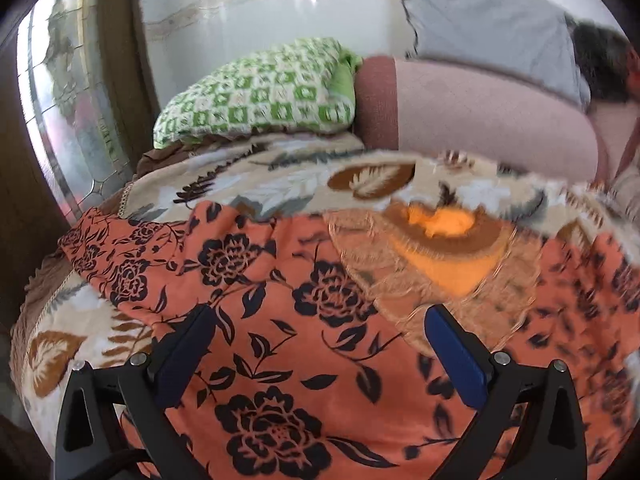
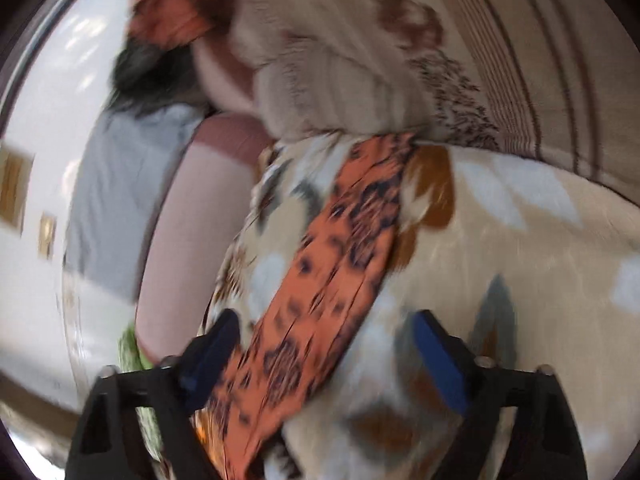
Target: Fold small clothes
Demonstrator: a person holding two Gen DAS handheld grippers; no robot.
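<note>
Two grippers show, one per view: the left gripper (image 1: 318,322) and the right gripper (image 2: 326,326), each with two blue-padded fingers. One orange floral garment (image 1: 280,320) lies spread under and ahead of the left tool. One leaf-patterned blanket (image 1: 248,178) lies beyond it. One green checked pillow (image 1: 260,92) sits farther ahead, with one pink bolster (image 1: 480,120) to its right and, probably, one grey cushion (image 1: 480,20) above that.

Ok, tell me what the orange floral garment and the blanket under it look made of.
Orange floral garment: thin woven cloth, matte, probably cotton or rayon; it lies flat with soft creases. Leaf-print blanket: thick fleece or plush, seemingly synthetic; fuzzy nap, corded edge.
</note>
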